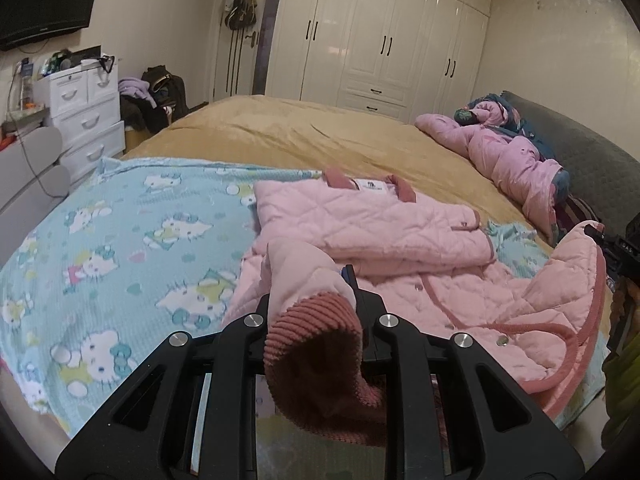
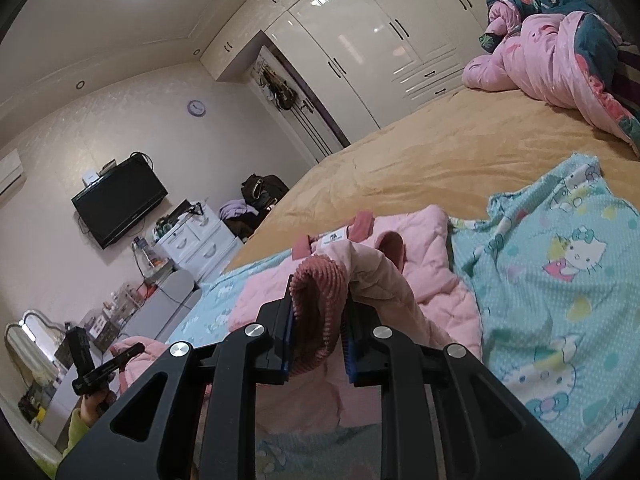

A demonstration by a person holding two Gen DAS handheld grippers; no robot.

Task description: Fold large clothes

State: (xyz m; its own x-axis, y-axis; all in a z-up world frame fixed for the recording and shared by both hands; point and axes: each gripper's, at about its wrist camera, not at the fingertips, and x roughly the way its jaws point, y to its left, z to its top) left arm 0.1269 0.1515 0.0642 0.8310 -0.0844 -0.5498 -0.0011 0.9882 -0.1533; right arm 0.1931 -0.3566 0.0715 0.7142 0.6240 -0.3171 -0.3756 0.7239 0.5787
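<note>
I've got each tool clamped on a ribbed rose cuff (image 1: 316,344) of the quilted pink jacket (image 1: 360,224), whose body lies ahead on the bed, left tool (image 1: 312,292) and right tool (image 2: 320,300) alike

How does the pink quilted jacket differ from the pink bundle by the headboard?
The pink quilted jacket lies partly flat on the cartoon-cat blanket, collar showing; the pink bundle is heaped on the tan bedspread. The jacket has dusty-rose trim; the bundle shows dark floral fabric. Both are pink.
</note>
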